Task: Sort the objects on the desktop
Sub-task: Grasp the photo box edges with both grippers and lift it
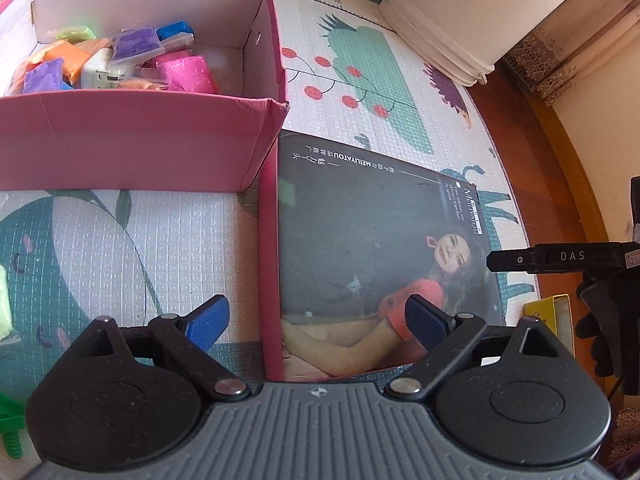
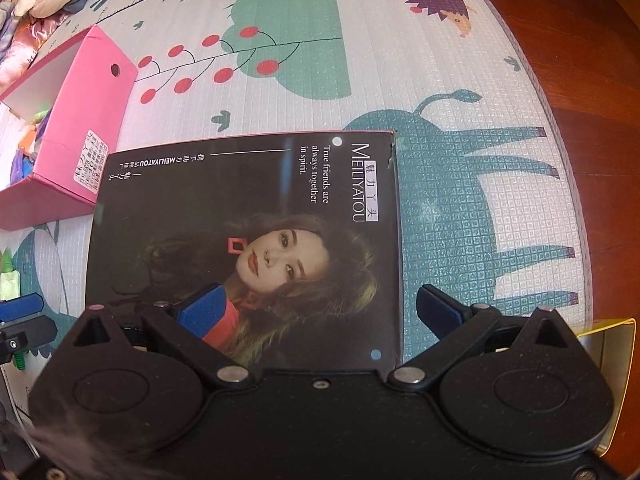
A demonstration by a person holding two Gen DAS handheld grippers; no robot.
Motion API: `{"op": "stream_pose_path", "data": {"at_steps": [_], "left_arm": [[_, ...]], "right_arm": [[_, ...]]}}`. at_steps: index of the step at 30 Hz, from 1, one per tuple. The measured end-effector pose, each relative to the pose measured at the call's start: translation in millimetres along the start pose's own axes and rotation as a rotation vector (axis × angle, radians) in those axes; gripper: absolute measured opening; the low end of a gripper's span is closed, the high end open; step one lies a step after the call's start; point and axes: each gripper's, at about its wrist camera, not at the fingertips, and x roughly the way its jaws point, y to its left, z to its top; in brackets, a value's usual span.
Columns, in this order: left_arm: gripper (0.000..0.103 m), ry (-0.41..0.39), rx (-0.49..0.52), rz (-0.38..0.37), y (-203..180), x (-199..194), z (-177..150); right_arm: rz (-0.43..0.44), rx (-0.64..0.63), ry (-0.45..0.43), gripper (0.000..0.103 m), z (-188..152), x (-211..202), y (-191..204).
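A pink open box [image 1: 132, 140] on the play mat holds several coloured clay packets [image 1: 184, 74] and a white charger [image 1: 102, 72]. Right beside it lies a dark flat box lid [image 1: 360, 216] with a portrait print and pink sides. My left gripper [image 1: 316, 320] hangs open above the lid's near left edge, with nothing between its blue pads. My right gripper [image 2: 320, 312] is open too, spanning the near right part of the lid [image 2: 248, 208] from above. The pink box [image 2: 80, 120] shows at the left of the right wrist view.
A white bucket [image 1: 476, 12] stands at the mat's far corner. A yellow box [image 2: 608, 332] sits near the mat's right edge, by the wooden floor [image 2: 580, 60]. Green toy parts [image 1: 10, 420] and a pale green packet [image 1: 3, 308] lie at the left. Fabric is piled far left [image 2: 24, 8].
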Motion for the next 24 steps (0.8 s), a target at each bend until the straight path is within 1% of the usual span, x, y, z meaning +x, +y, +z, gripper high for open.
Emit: {"op": "stream_pose_path", "data": {"at_steps": [2,8,10,13,16,18,22,24], "left_arm": [[0.1,0.002,-0.011,-0.001,3,7,1],[0.1,0.006,-0.041,-0.004,13,29,2],[0.1,0.012,-0.026,0.001,11,34,2],[0.1,0.022,0.025,0.024,5,41,0],[0.1,0.019,0.091,0.043,-2,44,-2],[0.1,0.021,0.118,0.052,-5,46,-2],[0.1,0.037,0.124,0.045,-7,49,-3],[0.1,0.046,0.129,0.039,-8,51,-4]], "right_arm": [[-0.005,0.019,-0.001,0.102,1,7,-5],[-0.062,0.098,-0.025,0.102,0,21,-26],[-0.058,0.136,-0.027,0.102,0,26,-34],[-0.032,0.191,-0.009,0.102,-3,35,-44],[0.0,0.232,0.014,0.102,-9,49,-46],[0.024,0.256,0.023,0.102,-12,54,-50],[0.11,0.312,0.059,0.102,-14,62,-57],[0.153,0.308,0.084,0.102,-16,66,-54]]}}
